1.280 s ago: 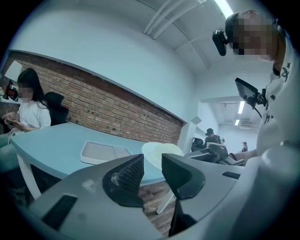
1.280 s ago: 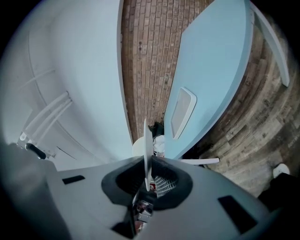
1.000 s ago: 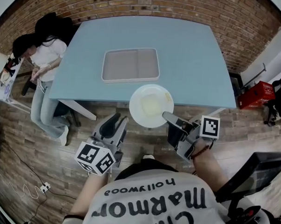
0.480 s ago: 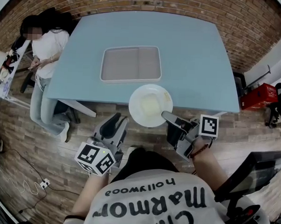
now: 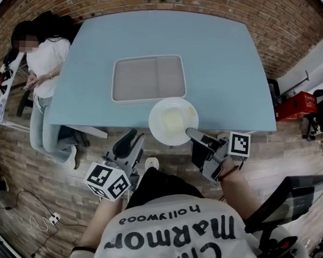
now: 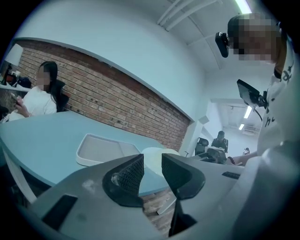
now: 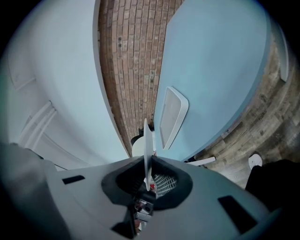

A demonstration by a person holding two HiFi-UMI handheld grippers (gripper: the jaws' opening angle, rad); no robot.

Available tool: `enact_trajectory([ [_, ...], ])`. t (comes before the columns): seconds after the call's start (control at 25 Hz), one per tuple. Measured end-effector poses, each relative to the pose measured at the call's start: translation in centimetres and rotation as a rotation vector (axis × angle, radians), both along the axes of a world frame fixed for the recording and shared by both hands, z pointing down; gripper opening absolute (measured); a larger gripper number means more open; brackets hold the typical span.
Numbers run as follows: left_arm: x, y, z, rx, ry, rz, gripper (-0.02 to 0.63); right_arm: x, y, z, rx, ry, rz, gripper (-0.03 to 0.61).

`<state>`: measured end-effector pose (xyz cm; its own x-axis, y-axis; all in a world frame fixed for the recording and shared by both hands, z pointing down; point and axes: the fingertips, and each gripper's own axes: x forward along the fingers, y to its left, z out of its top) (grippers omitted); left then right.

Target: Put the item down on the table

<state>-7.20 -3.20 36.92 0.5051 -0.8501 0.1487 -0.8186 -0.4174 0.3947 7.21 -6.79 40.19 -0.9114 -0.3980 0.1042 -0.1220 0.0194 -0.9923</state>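
While right gripper [image 5: 191, 134] pinches its rim, plate [image 5: 170, 120] spans table's [image 5: 223, 64] near edge.

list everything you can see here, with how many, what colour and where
rectangular table: one, light blue, centre, against the brick wall
two-compartment rectangular tray: one, pale grey, empty, on the table's middle
round plate: one, white, over the table's near edge, held by its rim
seated person: one, white top, at the table's left end
box: one, red, on the floor right of the table
power strip: one, white, on the floor at lower left
left gripper: one, grey, jaws apart and empty, short of the table's near edge
right gripper: one, grey, jaws closed on the plate's rim
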Motion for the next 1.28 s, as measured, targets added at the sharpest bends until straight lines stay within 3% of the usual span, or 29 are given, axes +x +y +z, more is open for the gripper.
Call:
enact_trajectory([
  [0.6,-2.2,-6.5,1.2,-0.046,-0.035,0.089,0.121,-2.4,-6.0,2.3,-0.043,-0.013,0.052,0.035],
  [0.72,-3.0,-7.2,1.9,-0.060,-0.061,0.098,0.100,-2.4,-6.9,3.4,-0.051,0.005,0.076,0.035],
  [1.28,-4.5,-11.7,2.3,-0.066,-0.043,0.217,0.094,-2.1,-9.6,8.4,-0.116,0.101,0.204,0.035],
])
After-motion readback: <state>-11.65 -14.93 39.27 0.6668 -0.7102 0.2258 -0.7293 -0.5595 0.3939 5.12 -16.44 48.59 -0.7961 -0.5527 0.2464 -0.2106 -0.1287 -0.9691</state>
